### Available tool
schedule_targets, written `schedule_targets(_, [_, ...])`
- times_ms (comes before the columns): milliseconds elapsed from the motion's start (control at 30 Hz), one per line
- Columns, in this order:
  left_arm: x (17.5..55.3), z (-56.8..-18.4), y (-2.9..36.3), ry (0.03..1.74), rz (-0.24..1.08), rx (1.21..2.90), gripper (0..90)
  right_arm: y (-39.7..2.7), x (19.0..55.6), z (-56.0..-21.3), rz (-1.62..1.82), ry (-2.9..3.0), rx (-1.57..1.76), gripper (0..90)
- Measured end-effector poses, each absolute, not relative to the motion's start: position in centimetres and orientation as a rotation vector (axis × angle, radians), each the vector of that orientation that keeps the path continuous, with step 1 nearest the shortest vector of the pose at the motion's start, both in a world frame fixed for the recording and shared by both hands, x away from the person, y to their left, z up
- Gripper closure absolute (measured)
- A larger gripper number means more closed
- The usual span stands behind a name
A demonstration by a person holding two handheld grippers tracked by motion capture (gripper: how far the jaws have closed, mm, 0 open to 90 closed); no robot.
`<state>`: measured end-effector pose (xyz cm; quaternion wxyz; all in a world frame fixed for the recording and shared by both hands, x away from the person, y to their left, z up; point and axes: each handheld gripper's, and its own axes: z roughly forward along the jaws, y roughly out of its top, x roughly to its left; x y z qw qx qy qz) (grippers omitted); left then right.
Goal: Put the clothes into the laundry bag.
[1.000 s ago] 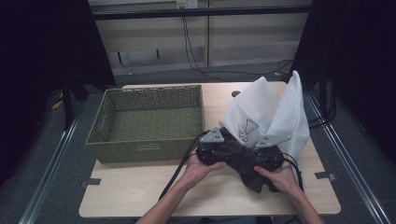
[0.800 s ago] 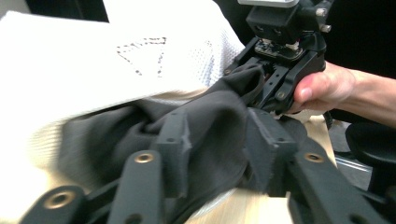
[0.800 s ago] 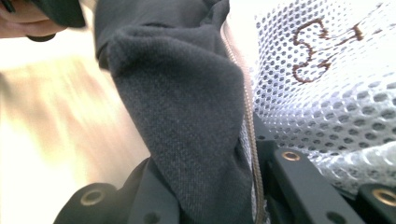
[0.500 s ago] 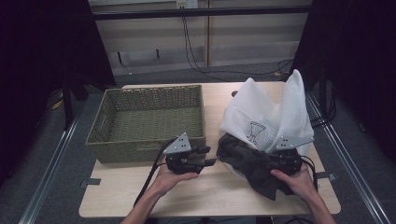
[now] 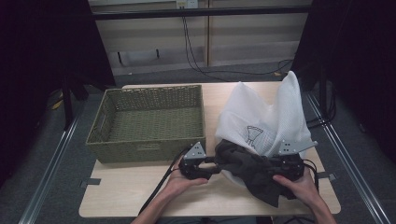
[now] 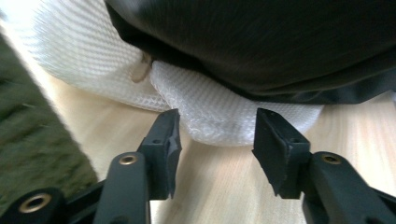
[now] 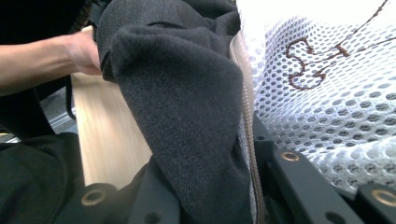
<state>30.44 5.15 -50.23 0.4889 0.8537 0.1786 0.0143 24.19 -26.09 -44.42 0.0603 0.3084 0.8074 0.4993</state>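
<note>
A white mesh bag [image 5: 261, 116] stands at the table's right, and a dark garment [image 5: 247, 165] spills from its mouth toward the front edge. My right gripper [image 5: 274, 166] is shut on the dark garment [image 7: 187, 93] together with the bag's zip edge [image 7: 247, 116]. My left gripper [image 5: 215, 163] lies low on the table, left of the bag, pointing at it. Its jaws have just been opening and stand open [image 6: 217, 123], with a fold of the mesh bag [image 6: 219, 107] just beyond the tips and the garment [image 6: 280, 42] above.
A green woven basket [image 5: 144, 149] holding nothing sits on the left half of the wooden table [image 5: 130, 191]. Its wall [image 6: 32, 140] is close on my left gripper's left. Cables trail from both grippers toward the front edge.
The left hand left the garment, swung left, then came back down toward the bag's lower edge. The right hand moved right with the cloth, drawing more garment out.
</note>
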Motion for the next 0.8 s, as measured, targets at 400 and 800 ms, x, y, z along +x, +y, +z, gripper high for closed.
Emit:
schedule_targets(400, [31.1,-50.6,4.1,0.486,0.057,2.136,88.4,-26.0,24.2,-44.6,1.514,2.444,0.933,73.3])
schedule_targets(800, [29.6,-48.5,6.8,0.438,-0.006,1.989,90.0,-25.5,25.1,-44.8,1.397,2.446,0.946,73.1])
